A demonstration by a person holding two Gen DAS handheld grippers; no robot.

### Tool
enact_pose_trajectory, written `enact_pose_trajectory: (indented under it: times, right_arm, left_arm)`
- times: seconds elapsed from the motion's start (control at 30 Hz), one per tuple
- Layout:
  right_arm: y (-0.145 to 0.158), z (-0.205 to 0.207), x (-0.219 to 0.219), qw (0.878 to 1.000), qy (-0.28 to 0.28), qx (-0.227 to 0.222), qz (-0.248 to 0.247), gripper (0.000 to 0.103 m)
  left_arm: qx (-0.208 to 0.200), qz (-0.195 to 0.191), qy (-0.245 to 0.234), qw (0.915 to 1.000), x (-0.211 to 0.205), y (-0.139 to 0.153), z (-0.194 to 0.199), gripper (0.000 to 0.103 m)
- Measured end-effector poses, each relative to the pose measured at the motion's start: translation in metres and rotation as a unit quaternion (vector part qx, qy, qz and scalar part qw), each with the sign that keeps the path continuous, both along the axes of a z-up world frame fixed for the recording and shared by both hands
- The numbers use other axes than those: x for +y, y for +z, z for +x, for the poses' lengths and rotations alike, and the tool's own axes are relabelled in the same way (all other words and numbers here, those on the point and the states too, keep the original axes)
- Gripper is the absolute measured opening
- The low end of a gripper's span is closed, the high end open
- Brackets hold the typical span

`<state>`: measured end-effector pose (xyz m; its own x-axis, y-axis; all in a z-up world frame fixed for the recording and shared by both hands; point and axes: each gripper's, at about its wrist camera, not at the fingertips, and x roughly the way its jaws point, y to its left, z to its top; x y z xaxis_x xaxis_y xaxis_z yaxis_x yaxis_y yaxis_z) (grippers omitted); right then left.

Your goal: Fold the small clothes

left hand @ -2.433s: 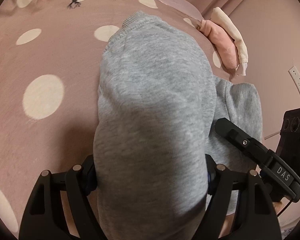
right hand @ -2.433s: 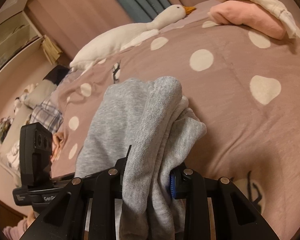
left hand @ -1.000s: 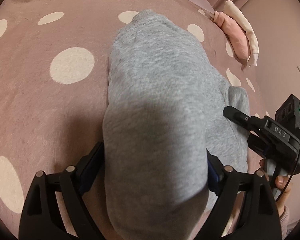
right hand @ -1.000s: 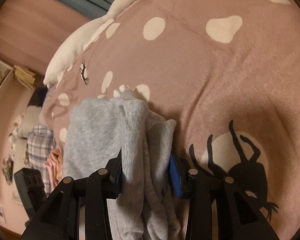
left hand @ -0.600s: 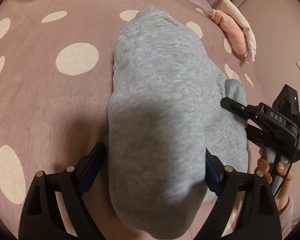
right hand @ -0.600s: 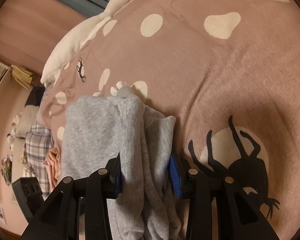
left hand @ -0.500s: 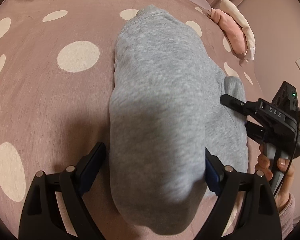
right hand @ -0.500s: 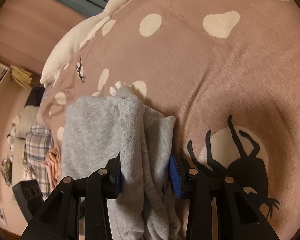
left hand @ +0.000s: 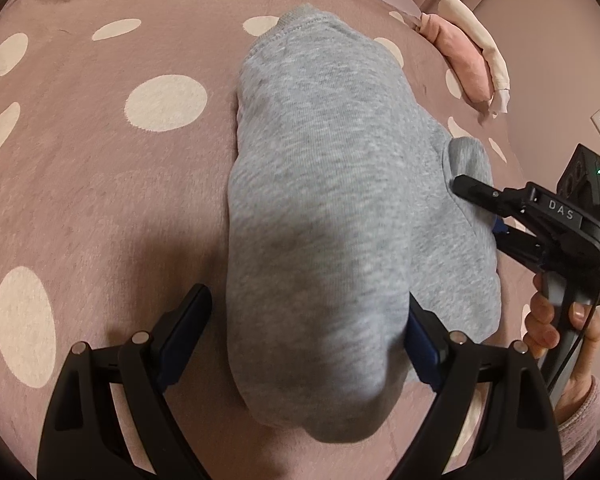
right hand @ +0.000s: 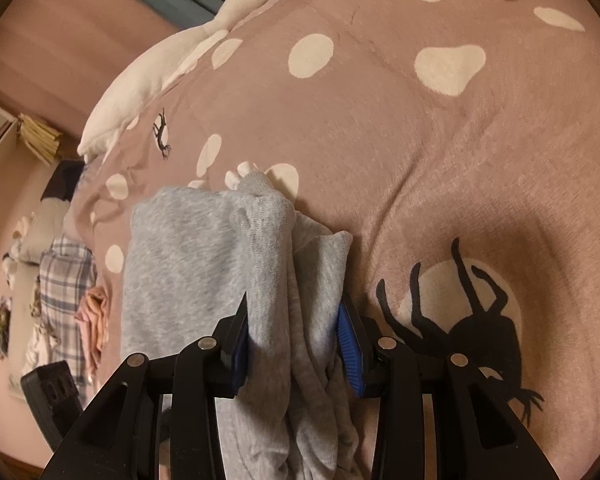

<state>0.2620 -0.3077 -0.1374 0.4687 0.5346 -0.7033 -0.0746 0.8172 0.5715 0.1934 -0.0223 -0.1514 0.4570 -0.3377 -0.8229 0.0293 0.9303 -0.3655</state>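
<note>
Left wrist view: grey garment (left hand: 324, 184) mostly folded on bedspread (left hand: 100, 208); left gripper (left hand: 308, 332) jaws spread, right gripper (right hand: 292, 340) pinching bunched edge; final fold and release left.

Left gripper (left hand: 306, 332): jaws spread wide, left pad clear of the cloth between them, right pad against it. Right gripper (right hand: 294, 344): jaws narrowed, both pads pressing bunched fabric. A hand (left hand: 556, 324) grasps the right gripper's handle; pink sleeve at the wrist.
</note>
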Motion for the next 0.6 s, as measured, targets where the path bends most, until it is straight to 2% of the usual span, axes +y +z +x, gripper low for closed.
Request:
enact_pose_trajectory:
  times: [0.3,0.37,0.47,0.53,0.6]
  right_arm:
    - [0.01,-0.012,0.009,0.999,0.025,-0.02,-0.022,0.038]
    - [0.008,-0.014,0.015,0.998,0.039,-0.019,-0.037,0.039]
    - [0.004,-0.017,0.024,0.996,0.056,-0.016,-0.068,0.045]
    - [0.001,-0.017,0.028,0.993,0.059,-0.016,-0.096,0.045]
    - [0.0,-0.017,0.03,0.993,0.059,-0.012,-0.102,0.045]
  left_arm:
    - [0.001,0.006,0.001,1.0,-0.001,-0.002,-0.002,0.091]
    - [0.002,0.008,0.001,1.0,-0.002,-0.002,-0.002,0.091]
    - [0.002,0.012,0.0,0.9999,-0.004,-0.002,0.0,0.092]
    - [0.003,0.013,0.0,0.9999,-0.004,-0.003,0.0,0.092]
    - [0.004,0.015,0.0,0.9999,-0.004,-0.003,-0.001,0.092]
